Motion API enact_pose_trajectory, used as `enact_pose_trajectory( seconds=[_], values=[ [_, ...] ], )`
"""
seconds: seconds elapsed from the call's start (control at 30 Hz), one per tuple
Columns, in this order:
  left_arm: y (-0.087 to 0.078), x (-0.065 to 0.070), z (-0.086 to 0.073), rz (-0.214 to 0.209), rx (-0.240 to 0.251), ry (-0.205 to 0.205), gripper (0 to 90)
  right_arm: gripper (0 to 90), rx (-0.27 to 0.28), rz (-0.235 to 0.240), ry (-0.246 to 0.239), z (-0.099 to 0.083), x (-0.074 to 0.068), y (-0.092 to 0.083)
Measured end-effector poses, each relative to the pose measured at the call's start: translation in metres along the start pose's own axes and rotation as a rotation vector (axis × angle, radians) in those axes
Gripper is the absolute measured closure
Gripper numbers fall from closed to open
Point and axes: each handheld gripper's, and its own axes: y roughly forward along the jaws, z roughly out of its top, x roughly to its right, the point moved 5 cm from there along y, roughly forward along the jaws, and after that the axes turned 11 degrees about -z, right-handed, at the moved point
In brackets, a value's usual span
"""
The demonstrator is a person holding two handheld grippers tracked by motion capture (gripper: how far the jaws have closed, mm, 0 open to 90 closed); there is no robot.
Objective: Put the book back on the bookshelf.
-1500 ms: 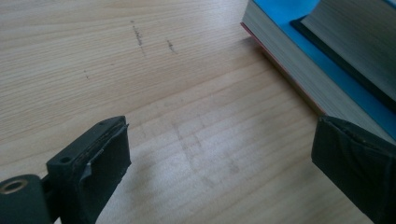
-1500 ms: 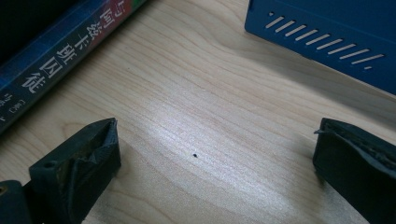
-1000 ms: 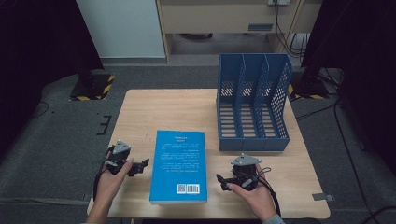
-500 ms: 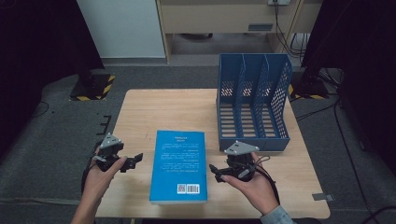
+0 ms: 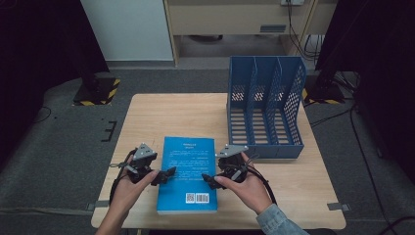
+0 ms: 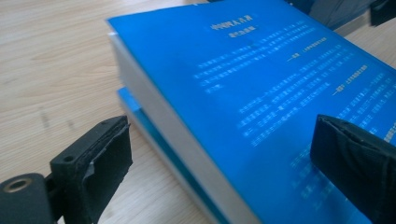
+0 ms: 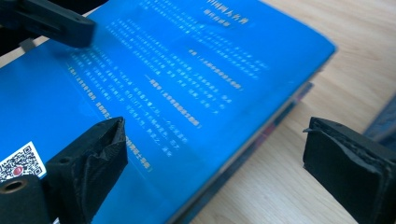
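The blue book (image 5: 188,174) lies flat on the worktop (image 5: 156,115), long axis twelve to six. The left tool (image 5: 168,174) flanks its nine o'clock edge, the right tool (image 5: 207,179) its three o'clock edge; both gape wide, equally near.

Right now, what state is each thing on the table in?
blue book: closed, lying flat, back cover up.
file rack: upright, compartments empty.
left gripper: open, jaws straddling the book's left edge.
right gripper: open, jaws straddling the book's right edge.

Overhead plus close jaw-cams (shared book (image 5: 188,174))
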Motion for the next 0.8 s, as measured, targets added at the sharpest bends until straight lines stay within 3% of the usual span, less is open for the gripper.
enact_pose_trajectory(
  seconds=[0.23,0.3,0.57,0.8],
  values=[
    [0.011,0.004,0.000,-0.061,0.017,-0.015,4.4,7.2,-0.015,0.035,-0.002,-0.004,-0.003,0.011],
    [0.013,0.003,0.000,-0.065,0.018,-0.014,3.8,6.8,-0.019,0.065,0.011,-0.004,-0.004,0.014],
    [0.015,0.002,0.001,-0.079,0.013,-0.022,2.7,3.4,-0.023,0.083,0.040,-0.003,-0.004,0.020],
    [0.018,0.000,0.002,-0.096,0.007,-0.018,2.5,0.5,-0.042,0.145,0.150,-0.010,-0.001,0.027]
  ],
)
